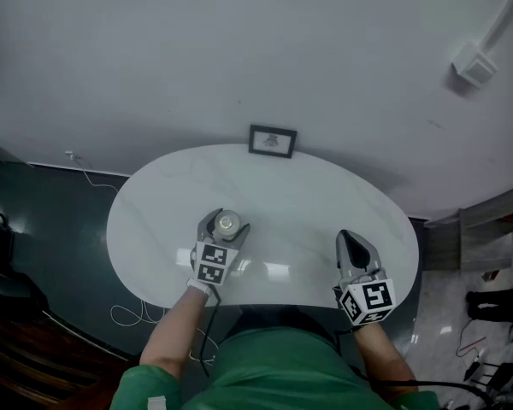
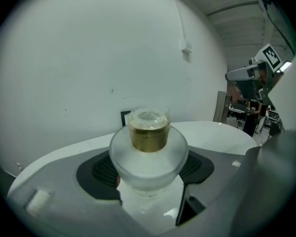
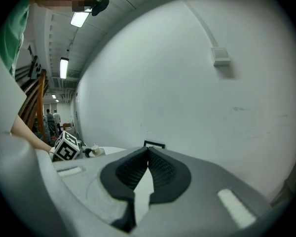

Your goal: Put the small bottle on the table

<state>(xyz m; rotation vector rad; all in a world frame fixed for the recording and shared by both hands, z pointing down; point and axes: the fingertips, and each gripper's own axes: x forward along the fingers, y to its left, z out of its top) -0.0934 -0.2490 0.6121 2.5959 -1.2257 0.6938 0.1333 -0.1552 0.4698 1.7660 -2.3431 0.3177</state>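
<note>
Upright between the left tongs [image 1: 227,223] stands the frosted, gold-collared small bottle [image 2: 149,149].

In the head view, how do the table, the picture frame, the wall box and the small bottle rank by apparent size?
1. table, by far the largest.
2. picture frame and wall box: they look about alike, so I do not rank them.
3. small bottle, the smallest.
</note>
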